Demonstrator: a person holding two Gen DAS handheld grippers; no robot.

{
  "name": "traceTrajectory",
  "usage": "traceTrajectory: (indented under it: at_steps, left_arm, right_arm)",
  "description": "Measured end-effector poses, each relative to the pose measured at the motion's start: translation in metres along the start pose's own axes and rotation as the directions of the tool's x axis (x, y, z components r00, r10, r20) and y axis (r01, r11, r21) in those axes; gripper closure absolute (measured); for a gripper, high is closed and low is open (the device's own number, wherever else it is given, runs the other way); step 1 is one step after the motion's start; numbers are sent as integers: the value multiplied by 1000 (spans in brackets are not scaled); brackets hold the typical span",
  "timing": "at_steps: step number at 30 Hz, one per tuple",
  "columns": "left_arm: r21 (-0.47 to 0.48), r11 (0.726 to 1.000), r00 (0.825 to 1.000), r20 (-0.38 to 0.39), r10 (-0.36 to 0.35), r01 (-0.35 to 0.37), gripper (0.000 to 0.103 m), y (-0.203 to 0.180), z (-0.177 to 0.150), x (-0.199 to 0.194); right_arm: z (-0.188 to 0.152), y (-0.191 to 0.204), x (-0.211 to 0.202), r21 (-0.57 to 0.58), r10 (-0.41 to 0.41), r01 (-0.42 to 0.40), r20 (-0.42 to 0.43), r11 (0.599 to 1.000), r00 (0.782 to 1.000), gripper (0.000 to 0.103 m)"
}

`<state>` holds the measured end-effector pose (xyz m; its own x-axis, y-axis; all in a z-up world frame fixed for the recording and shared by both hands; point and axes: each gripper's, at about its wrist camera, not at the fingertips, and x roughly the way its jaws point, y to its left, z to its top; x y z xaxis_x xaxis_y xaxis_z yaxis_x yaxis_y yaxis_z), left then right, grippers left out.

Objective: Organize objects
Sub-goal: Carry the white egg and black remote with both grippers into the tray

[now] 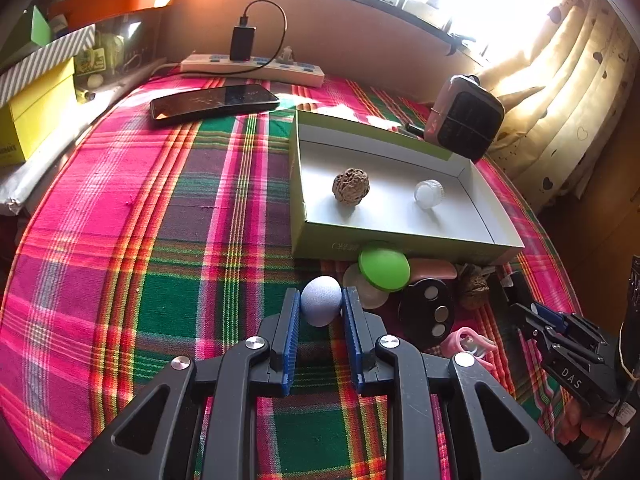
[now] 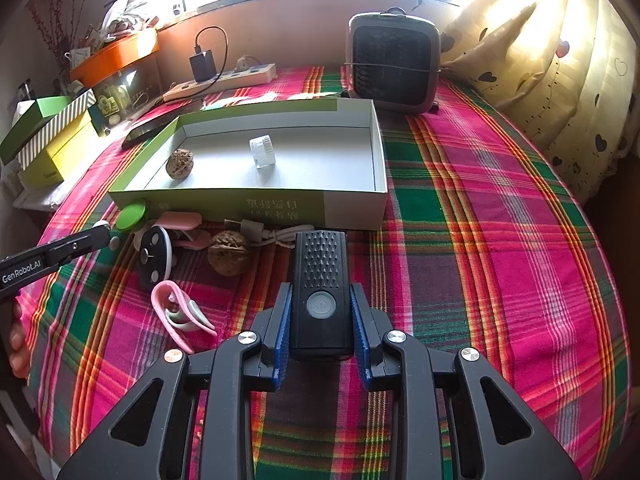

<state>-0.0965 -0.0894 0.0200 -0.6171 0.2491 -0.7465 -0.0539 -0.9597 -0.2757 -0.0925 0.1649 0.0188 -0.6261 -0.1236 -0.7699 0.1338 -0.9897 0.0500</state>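
Half-hidden pale disc (image 1: 366, 288) (under green lid (image 1: 384, 266))

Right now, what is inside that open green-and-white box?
Inside the box lie a wrinkled walnut and a small clear jar, apart from each other on the white floor. The near wall hides a strip of the floor.

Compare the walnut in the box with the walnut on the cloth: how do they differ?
The walnut in the box sits on the grey floor of the box, near its left end. The walnut on the cloth lies outside, before the front wall, beside a cable. Both are brown, wrinkled and ungripped.
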Motion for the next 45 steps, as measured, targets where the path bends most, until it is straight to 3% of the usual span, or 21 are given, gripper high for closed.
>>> traceTrajectory:
  at_steps: [23, 45]
  left_arm:
    - [65, 997, 998, 51, -34, 30, 83, -21, 36, -19]
    - [92, 996, 999, 35, -17, 14, 83, -26, 87, 20]
  right_arm:
    - [35, -8, -15, -8, 19, -18, 45, 1000, 999, 75]
    - [83, -11, 31, -22, 21, -21, 7, 1000, 1000, 75]
